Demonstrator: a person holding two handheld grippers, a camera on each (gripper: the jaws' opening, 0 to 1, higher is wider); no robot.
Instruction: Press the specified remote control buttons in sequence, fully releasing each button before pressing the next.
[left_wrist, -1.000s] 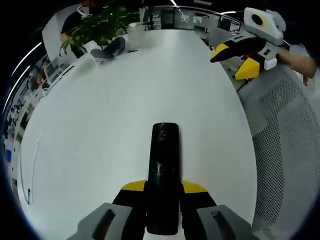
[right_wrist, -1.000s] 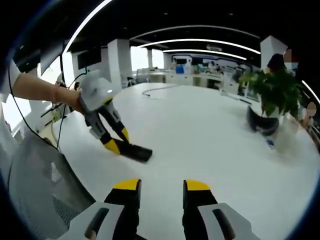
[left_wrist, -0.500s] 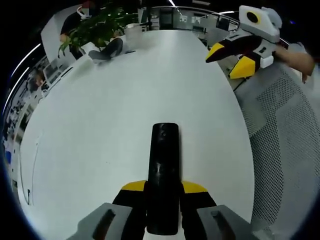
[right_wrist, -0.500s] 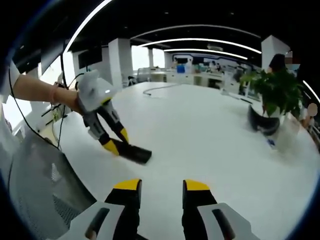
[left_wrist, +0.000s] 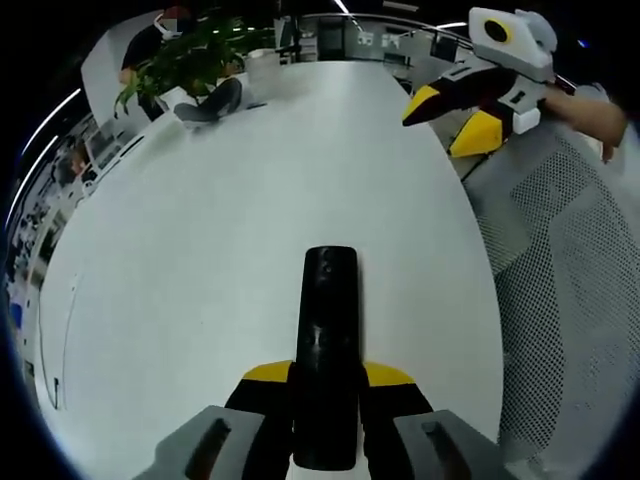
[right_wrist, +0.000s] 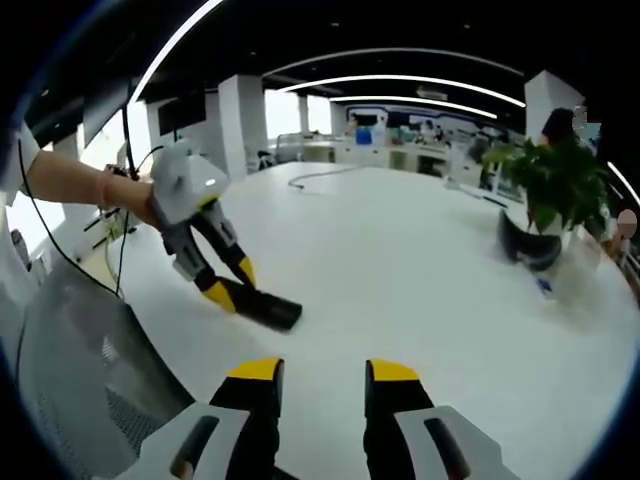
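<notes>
The left gripper (left_wrist: 325, 385) is clamped on the black remote (left_wrist: 327, 340), which lies flat on the white table (left_wrist: 230, 220). The right gripper (right_wrist: 318, 372) hovers over the table with its jaws apart, holding nothing. A potted plant (right_wrist: 555, 185) stands far across the table

Left gripper (right_wrist: 232, 293) clamps black remote (right_wrist: 264, 308) on white table (right_wrist: 400, 270) (potted plant (right_wrist: 560, 190) far side).

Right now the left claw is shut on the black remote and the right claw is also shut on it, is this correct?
Only partly. The left claw is shut on the black remote, but the right claw is open and holds nothing, as the right gripper view shows.
</notes>
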